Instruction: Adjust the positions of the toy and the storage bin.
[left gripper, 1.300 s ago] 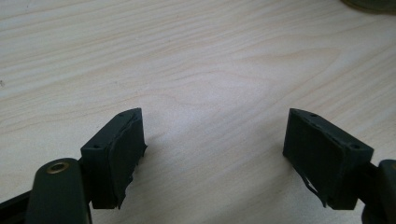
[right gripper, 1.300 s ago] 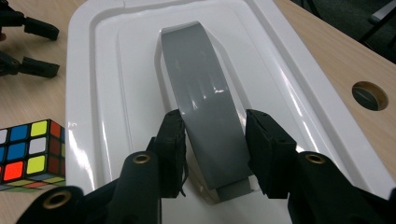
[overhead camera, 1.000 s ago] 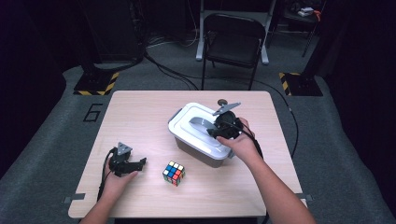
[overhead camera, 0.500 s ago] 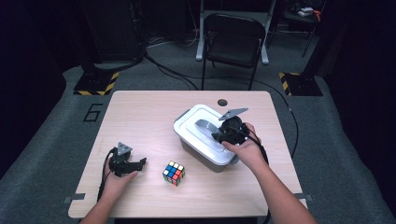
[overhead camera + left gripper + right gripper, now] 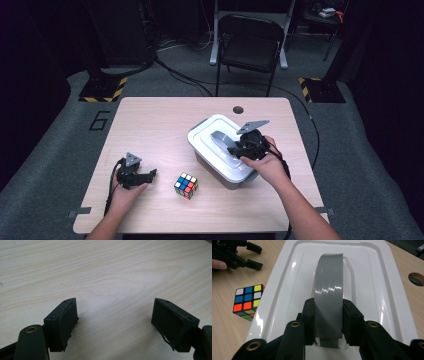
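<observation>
The right gripper (image 5: pixel 328 322) clamps its jaws on the grey handle (image 5: pixel 329 293) of a white lid (image 5: pixel 216 131), which sits on a box (image 5: pixel 226 176) toward the right of the tabletop (image 5: pixel 160 120). Its jaws have just been closing, the handle between them. A clean lift likely calls for a straight, level pull, so the lid does not tip or drag the box. The left gripper (image 5: pixel 113 322) rests wide open and empty near a puzzle cube (image 5: pixel 185 185).

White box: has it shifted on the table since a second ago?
Yes. The white box slid slightly right, away from the cube, toward the table's right edge, as the right gripper closed on its grey handle.
</observation>
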`<state>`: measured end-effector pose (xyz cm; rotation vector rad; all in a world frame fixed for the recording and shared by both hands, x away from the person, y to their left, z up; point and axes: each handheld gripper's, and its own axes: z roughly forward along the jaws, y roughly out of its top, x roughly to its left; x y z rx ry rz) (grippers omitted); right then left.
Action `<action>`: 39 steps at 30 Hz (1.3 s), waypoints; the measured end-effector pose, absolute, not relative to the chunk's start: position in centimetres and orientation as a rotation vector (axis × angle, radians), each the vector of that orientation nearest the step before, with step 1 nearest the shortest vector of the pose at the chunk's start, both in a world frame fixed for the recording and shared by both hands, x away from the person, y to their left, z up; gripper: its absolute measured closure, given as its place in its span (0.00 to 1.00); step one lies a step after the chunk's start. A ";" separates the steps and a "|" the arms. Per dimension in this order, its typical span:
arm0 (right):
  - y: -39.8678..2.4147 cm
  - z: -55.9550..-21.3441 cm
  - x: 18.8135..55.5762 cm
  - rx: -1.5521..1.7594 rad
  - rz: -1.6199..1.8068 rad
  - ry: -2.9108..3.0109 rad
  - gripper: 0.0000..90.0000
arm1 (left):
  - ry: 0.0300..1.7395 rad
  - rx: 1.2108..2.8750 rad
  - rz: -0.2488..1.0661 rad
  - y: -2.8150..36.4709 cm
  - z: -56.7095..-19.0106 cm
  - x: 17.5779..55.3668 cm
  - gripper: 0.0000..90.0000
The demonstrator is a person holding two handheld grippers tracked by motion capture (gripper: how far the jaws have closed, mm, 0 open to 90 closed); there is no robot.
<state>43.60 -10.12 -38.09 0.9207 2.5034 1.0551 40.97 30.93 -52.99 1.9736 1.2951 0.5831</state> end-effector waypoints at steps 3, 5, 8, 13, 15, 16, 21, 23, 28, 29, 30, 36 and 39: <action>-10.1 -38.2 43.6 0.922 1.063 2.490 0.73 | 1.295 1.974 0.583 30.9 -53.0 41.0 0.23; -9.9 -38.2 43.7 0.936 1.063 2.475 0.69 | 1.296 1.973 0.583 30.9 -53.0 41.0 0.23; -9.6 -38.2 44.1 0.951 1.053 2.461 0.63 | 1.296 1.973 0.583 30.9 -53.0 41.0 0.23; -8.8 -37.9 44.5 0.904 1.041 2.441 0.63 | 1.296 1.973 0.583 30.9 -53.0 41.0 0.23; -8.5 -37.6 44.6 0.886 1.044 2.434 0.63 | 1.296 1.973 0.583 30.9 -53.0 41.0 0.23; -8.2 -37.5 44.7 0.890 1.056 2.419 0.63 | 1.296 1.973 0.583 30.9 -53.0 41.0 0.23; -7.4 -37.0 45.3 0.857 1.044 2.414 0.65 | 1.296 1.973 0.583 30.9 -53.0 41.0 0.23; -7.0 -37.0 45.5 0.848 1.032 2.416 0.66 | 1.296 1.973 0.583 30.9 -53.0 41.0 0.23; -6.4 -37.2 46.0 0.843 1.022 2.438 0.70 | 1.295 1.974 0.583 30.9 -53.0 41.0 0.23; -6.3 -37.2 46.0 0.845 1.018 2.437 0.70 | 1.296 1.973 0.583 30.9 -53.0 41.0 0.23; -6.3 -37.2 46.1 0.846 1.021 2.439 0.70 | 1.295 1.974 0.583 30.9 -53.0 41.0 0.23; -6.7 -37.1 46.2 0.854 1.031 2.472 0.74 | 1.296 1.973 0.583 30.9 -53.0 41.0 0.23; -7.0 -37.1 46.4 0.839 1.076 2.532 0.74 | 1.296 1.973 0.583 30.9 -53.0 41.0 0.23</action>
